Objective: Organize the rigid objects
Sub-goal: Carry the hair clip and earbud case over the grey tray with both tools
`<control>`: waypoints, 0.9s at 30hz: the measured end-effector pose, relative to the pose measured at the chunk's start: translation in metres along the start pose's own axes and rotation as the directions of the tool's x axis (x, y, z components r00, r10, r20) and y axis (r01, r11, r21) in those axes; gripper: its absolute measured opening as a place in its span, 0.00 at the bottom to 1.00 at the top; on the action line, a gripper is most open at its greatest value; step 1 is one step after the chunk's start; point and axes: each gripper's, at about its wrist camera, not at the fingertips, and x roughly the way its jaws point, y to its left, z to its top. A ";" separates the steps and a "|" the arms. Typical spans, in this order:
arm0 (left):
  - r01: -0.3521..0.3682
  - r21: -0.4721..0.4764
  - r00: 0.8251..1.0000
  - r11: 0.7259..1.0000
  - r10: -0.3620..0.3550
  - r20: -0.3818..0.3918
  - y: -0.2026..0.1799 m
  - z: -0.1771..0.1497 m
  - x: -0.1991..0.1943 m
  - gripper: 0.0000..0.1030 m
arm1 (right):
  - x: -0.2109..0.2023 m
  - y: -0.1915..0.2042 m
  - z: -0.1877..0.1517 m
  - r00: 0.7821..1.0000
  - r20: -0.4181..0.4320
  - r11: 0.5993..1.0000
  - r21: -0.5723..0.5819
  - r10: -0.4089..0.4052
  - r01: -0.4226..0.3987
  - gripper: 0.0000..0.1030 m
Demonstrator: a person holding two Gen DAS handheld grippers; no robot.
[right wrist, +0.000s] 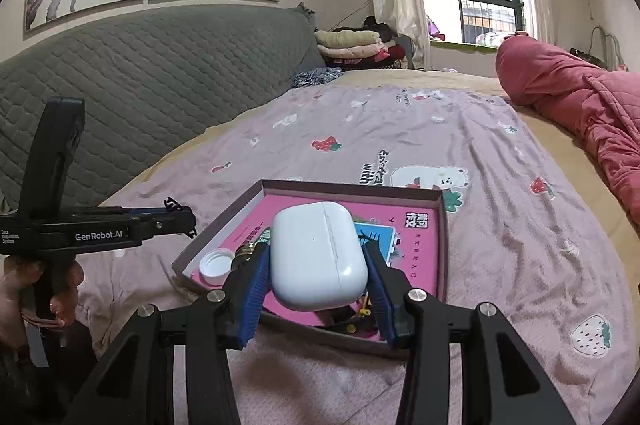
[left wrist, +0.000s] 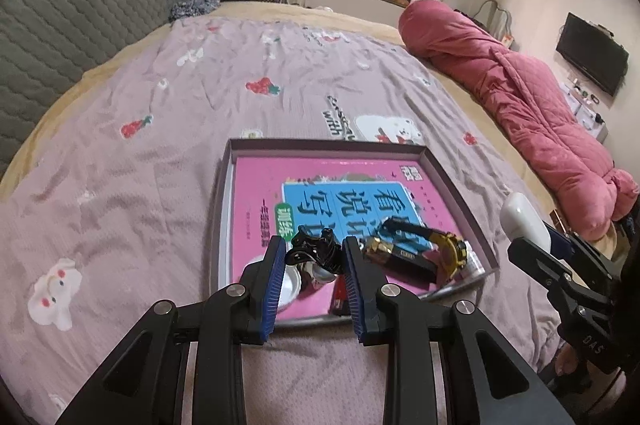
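1. Grippers, nearest the lens: the left gripper pinches a small black hair clip between its blue pads, held above the near left part of the tray. The right gripper pinches a white earbud case; its jaws press on the case's two long sides, and the lid seam faces up and right.
2. Key relation: the case hangs directly over the near edge of the shallow box tray, its long axis running away from the right gripper, toward the far wall of the tray. The tray floor lies straight below and slightly ahead. Judgement: the right hand is nearer to a drop than the left, needing only a short descent.
3. Tray contents, left wrist view: a pink workbook lines the floor; a gold and black watch lies to the right of the clip; a white bottle cap sits below the left pad. A red item under the gripper is too hidden to name.
4. Free floor appears in the far half of the tray.
5. Support: the tray rests on a bed with a mauve printed sheet. A rolled pink quilt lies far right, well apart.
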 end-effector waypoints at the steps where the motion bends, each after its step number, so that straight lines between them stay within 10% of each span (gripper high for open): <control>1: -0.004 0.003 1.000 1.000 0.004 0.002 -0.001 0.001 0.000 0.29 | 0.000 -0.001 0.000 1.000 0.003 1.000 0.001 -0.007 0.007 0.45; 27: -0.078 0.014 0.997 0.997 0.078 -0.019 0.004 -0.002 0.034 0.29 | 0.037 0.002 -0.002 0.999 -0.016 0.999 -0.001 -0.035 0.035 0.45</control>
